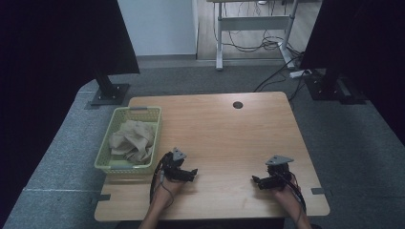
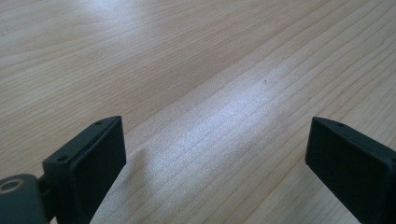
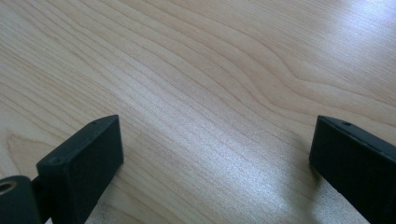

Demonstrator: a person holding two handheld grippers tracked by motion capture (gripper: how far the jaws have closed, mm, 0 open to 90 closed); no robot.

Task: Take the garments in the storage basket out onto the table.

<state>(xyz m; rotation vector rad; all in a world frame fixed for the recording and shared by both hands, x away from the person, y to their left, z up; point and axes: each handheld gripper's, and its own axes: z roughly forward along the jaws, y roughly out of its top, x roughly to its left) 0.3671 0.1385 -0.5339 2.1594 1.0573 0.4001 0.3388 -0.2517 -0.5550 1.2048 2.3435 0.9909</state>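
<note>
A pale green mesh basket (image 1: 106,143) stands at the left edge of the wooden table (image 1: 229,129) with crumpled beige cloth (image 1: 133,140) inside it. My left gripper (image 1: 192,172) rests low over the table just right of the basket's near corner, pointing right. In the left gripper view its two black jaws stand wide apart around my left gripper (image 2: 215,154) midpoint, with bare wood between them. My right gripper (image 1: 256,180) sits near the table's front right, pointing left. The right gripper (image 3: 217,156) is open too, with nothing between its jaws.
A dark round grommet hole (image 1: 238,105) lies near the table's far edge. Two black panels on stands (image 1: 109,93) flank the table on the grey carpet. Cables and a desk frame (image 1: 219,43) lie beyond. The person's forearms enter from the bottom.
</note>
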